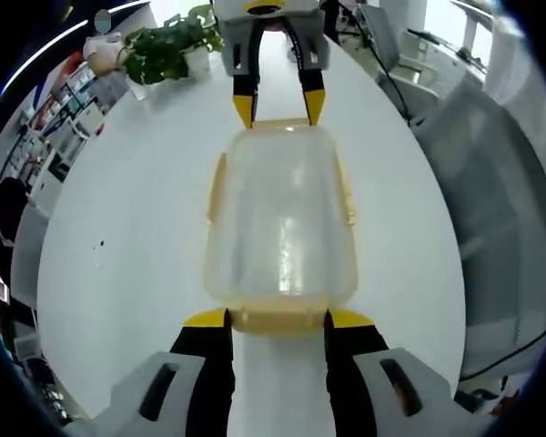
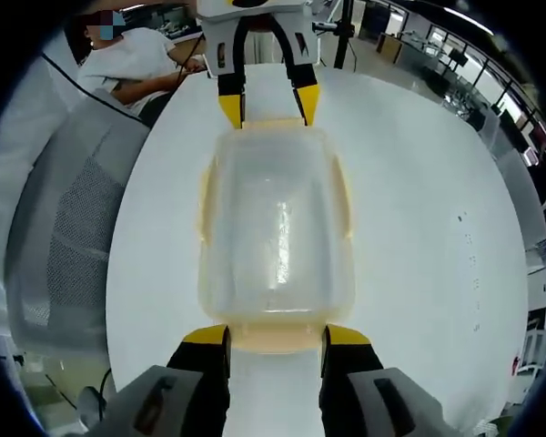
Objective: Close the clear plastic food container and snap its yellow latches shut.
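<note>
2 tongs (image 1: pixel 276 319) (image 2: pixel 276 335), 1 container (image 1: pixel 282 223).

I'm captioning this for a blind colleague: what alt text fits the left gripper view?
A clear plastic food container with yellow latches sits lid-on on a white table, the left gripper at its near end and the right gripper at its far end. A potted plant stands behind.

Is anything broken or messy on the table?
Nothing stands out. The clear plastic food container with yellow latches sits flat and straight on the round white table, lid on, no spills. The left tongs and right tongs frame its two ends.
</note>
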A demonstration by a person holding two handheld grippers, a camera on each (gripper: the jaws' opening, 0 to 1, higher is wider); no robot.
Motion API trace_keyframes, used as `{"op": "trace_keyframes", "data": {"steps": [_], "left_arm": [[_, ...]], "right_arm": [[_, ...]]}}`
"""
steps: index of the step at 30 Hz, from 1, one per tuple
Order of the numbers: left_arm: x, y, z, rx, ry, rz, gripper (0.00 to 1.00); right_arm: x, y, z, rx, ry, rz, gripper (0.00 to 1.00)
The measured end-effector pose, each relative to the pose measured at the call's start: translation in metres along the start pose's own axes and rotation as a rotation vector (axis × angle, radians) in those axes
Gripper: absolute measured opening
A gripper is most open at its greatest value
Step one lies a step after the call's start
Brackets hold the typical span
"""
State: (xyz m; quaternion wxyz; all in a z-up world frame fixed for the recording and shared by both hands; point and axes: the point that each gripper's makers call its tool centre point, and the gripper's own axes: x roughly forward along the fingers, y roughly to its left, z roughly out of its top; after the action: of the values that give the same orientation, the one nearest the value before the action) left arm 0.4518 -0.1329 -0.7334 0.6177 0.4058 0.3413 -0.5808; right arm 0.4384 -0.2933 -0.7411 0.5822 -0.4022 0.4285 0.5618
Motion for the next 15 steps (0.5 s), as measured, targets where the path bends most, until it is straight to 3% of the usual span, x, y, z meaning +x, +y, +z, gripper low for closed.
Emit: {"op": "trace_keyframes", "data": {"steps": [15], "left_arm": [[0.0063,0.0009,-0.0012,-0.025,-0.021,-0.011,0.37]], "right_arm": [[0.004,-0.0034,-0.0036,0.002,-0.001,0.014,0.36]]}}
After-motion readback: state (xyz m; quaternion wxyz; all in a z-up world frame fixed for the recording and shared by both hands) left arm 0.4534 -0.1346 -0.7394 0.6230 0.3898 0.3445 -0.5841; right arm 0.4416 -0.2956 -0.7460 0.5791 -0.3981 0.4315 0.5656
